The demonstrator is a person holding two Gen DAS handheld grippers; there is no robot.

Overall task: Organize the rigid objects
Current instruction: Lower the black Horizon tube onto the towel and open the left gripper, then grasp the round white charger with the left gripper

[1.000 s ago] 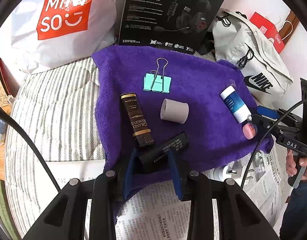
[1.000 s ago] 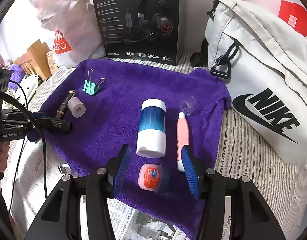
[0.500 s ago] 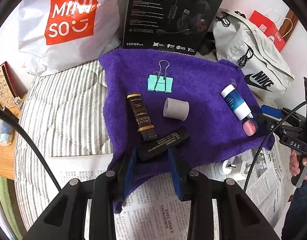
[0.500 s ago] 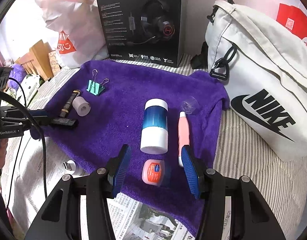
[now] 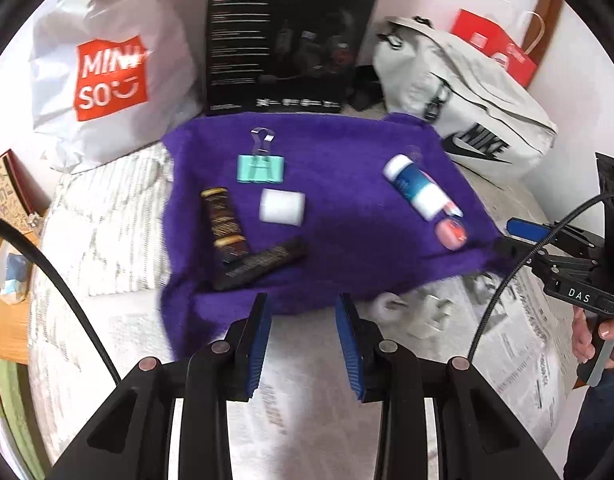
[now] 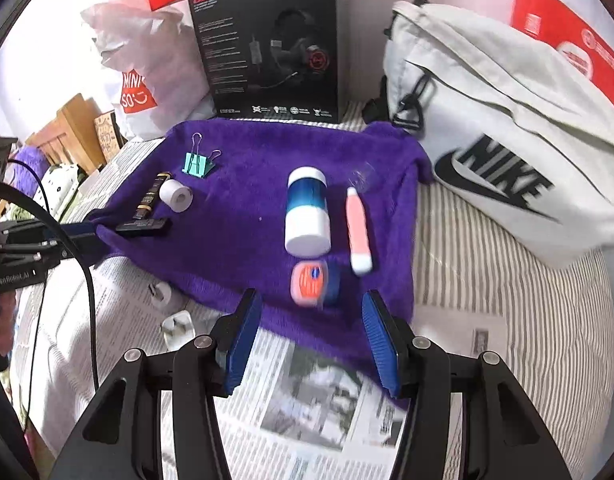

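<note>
A purple towel (image 5: 347, 248) (image 6: 243, 248) carries the objects. On its left lie a black tube (image 5: 263, 264), a brown tube (image 5: 223, 220), a white roll (image 5: 283, 207) and a teal binder clip (image 5: 261, 168). My left gripper (image 5: 303, 308) hovers open just behind the black tube, nothing between its blue pads. On the right lie a blue-and-white bottle (image 6: 307, 212), a pink tube (image 6: 359, 232), a clear cap (image 6: 363, 176) and a small orange-lidded tin (image 6: 315, 280). My right gripper (image 6: 311, 308) is open, and the tin sits just ahead of its tips, untouched.
A black headset box (image 6: 275, 52), a white MINISO bag (image 5: 107, 76) and a pale Nike bag (image 6: 507, 152) crowd the back and right. Newspaper (image 6: 307, 400) and white plug adapters (image 6: 179, 324) lie on the striped bedding (image 6: 507, 300) in front of the towel.
Both grippers have drawn back and up from the towel. The black tube, earlier between the left fingers, now lies ahead of them. The tin has likewise slipped out from between the right fingers.
</note>
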